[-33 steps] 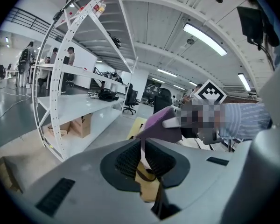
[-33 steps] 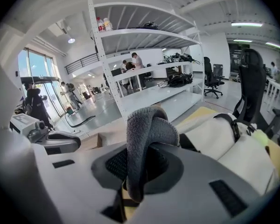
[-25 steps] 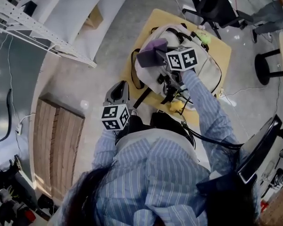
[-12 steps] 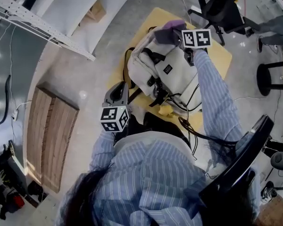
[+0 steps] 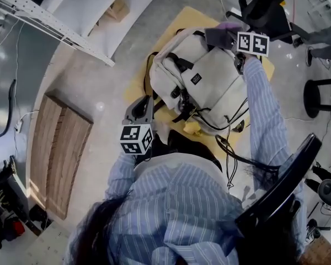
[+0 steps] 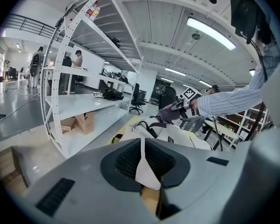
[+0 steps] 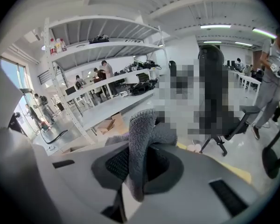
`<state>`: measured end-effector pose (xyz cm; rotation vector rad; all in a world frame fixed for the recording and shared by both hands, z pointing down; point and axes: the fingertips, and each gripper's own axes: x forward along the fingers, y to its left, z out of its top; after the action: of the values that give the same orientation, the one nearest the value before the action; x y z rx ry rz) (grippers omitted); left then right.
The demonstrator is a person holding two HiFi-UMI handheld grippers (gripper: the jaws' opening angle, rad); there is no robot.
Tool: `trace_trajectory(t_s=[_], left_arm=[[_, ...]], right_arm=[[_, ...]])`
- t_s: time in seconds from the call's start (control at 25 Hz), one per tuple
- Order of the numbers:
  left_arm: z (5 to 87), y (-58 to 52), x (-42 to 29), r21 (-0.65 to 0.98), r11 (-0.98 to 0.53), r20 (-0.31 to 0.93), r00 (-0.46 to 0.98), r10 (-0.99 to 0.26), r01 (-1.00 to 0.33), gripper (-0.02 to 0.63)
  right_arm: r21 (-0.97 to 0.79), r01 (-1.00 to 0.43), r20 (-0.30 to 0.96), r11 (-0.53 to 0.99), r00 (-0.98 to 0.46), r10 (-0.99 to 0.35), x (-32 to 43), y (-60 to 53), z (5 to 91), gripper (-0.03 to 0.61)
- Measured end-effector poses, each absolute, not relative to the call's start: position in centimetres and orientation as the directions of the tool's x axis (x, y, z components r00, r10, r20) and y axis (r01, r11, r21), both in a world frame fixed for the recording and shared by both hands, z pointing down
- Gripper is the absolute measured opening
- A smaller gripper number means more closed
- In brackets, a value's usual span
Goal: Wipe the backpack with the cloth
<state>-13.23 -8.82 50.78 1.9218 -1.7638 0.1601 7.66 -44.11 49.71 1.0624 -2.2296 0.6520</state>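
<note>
A cream backpack (image 5: 201, 79) with black straps lies on a yellow table (image 5: 139, 79); it also shows in the left gripper view (image 6: 177, 134). My right gripper (image 5: 227, 36) is at the backpack's far top edge, shut on a grey-purple fleecy cloth (image 5: 218, 35). In the right gripper view the cloth (image 7: 142, 129) stands up between the jaws of the right gripper (image 7: 140, 157). My left gripper (image 5: 140, 102) hovers by the table's near left edge, apart from the backpack. In its own view the left gripper (image 6: 142, 146) has its jaws together with nothing in them.
Black cables (image 5: 231, 126) and a small yellow object (image 5: 191, 128) lie by the backpack's near side. A black office chair (image 5: 262, 4) stands beyond the table, another chair (image 5: 287, 186) at my right. White shelving (image 5: 55, 15) runs along the left, with a wooden board (image 5: 60, 159) on the floor.
My right gripper has carried the cloth across the backpack's top, from its left part to the far right edge. The left gripper has stayed where it was.
</note>
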Motion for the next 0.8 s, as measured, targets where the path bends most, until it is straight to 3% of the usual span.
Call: trace_trajectory(t_s=[0.2,0.56,0.8], left_arm=[[50.7,-9.1,-12.7,0.296,-0.041,0.414,0.167,-0.895,-0.954,0.029],[50.8,-10.5,-10.8,0.313,-0.162,0.394,0.283,-0.874,-0.936,0.029],[50.4,-11.0,-9.8,0.312,-0.226,0.389,0.341,-0.856,-0.923,0.029]], right_arm=[[-0.222,-0.736,0.609,0.639,-0.617,-0.499,6.6,-39.7,46.3,0.041],[-0.309,-0.551,0.535,0.776,-0.775,-0.337,2.4,-25.7,42.7,0.041],[-0.399,-0.458,0.573,0.794,-0.801,-0.174,-0.4,-16.5,46.2,0.041]])
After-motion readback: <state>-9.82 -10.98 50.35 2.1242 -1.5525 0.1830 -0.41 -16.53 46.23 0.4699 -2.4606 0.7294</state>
